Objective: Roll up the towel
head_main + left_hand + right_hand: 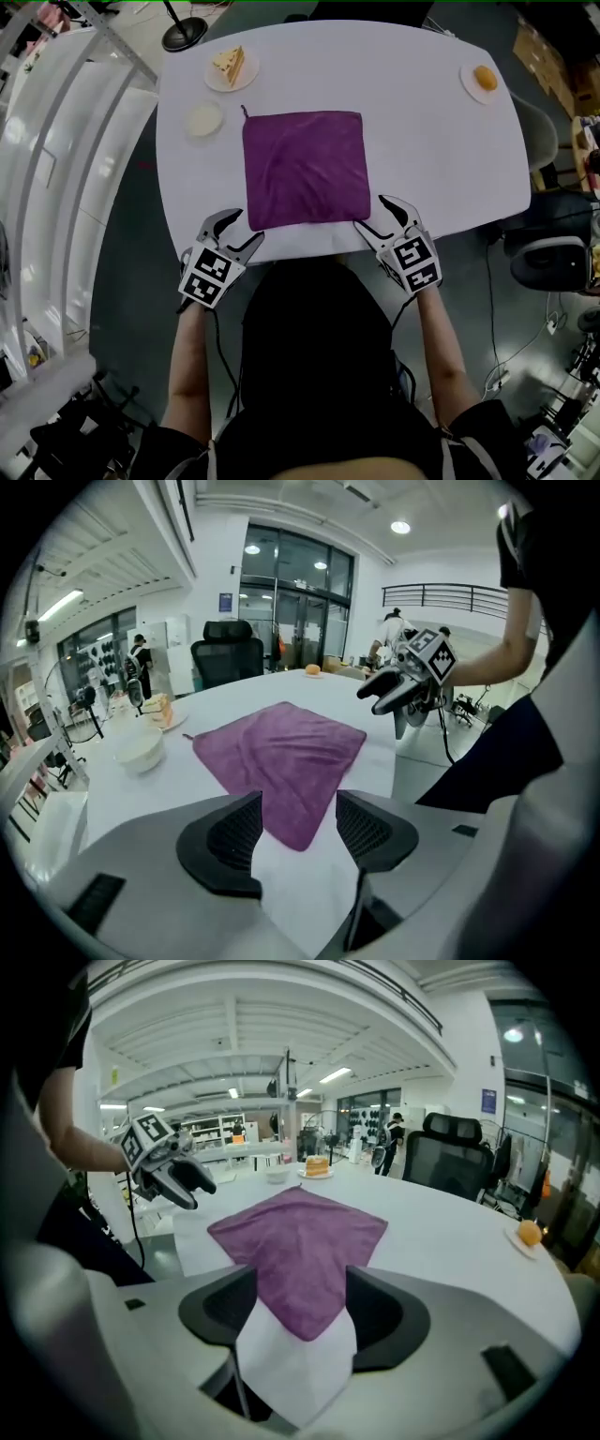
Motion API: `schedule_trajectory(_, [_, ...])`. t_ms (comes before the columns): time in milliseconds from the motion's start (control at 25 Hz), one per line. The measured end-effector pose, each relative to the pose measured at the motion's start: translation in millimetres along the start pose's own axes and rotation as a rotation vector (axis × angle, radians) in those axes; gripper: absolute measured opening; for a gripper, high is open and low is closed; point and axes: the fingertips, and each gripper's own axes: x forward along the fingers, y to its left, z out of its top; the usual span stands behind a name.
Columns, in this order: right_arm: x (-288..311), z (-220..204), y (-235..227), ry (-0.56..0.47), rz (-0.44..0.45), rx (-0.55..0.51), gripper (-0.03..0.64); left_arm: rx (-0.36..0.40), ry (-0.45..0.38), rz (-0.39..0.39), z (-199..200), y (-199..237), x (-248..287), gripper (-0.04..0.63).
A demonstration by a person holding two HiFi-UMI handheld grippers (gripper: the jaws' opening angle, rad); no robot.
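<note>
The left gripper (pixel 246 227) hangs over the near edge of the white table (pixel 431 141) with its jaws wide apart and nothing clamped between them. In its own view, the near left corner of the purple towel (pixel 281 752) shows in the gap between the black ribbed pads (pixel 230 841). Whether either pad touches the cloth cannot be told.

The right gripper (pixel 372 213) stands the same way at the towel's near right corner. It is spread open and grips nothing, and that corner shows between its jaws in the right gripper view. Each gripper appears in the other's view, held up beside the cloth.

The towel lies flat and unrolled, slightly wrinkled, with the grippers at its 7 and 5 o'clock corners. The person's dark-clad head and shoulders hide the table's near edge between the grippers.

At the towel's 10 o'clock sits a small white bowl (pixel 204 119). At 11 o'clock is a plate with a cake slice (pixel 231 67). At 2 o'clock, well apart, is a plate with a small orange item (pixel 483 80) too small to identify. A black office chair (pixel 228 658) stands beyond the far edge.
</note>
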Motion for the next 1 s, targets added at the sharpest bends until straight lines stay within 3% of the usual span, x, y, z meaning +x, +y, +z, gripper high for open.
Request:
schedule_trajectory(160, [5.9, -20.6, 0.1, 0.06, 0.068, -0.064, 0.307, 0.037, 0.093, -0.037, -20.0, -10.9, 15.6, 0.252])
schedule_trajectory(480, [26.1, -63.3, 19.8, 0.21, 0.263, -0.2, 0.302, 0.034, 0.171, -0.071, -39.7, -24.3, 34.8, 0.252])
schedule_trajectory(840, [38.9, -68.4, 18.6, 0.259, 0.318, -0.253, 0.249, 0.089, 0.253, -0.088, -52.6, -20.0, 46.9, 0.247])
schedule_trajectory(1000, [43.4, -75.3, 15.3, 0.311, 0.334, -0.285, 0.249, 0.114, 0.3, -0.104, -57.7, -14.1, 50.0, 0.202])
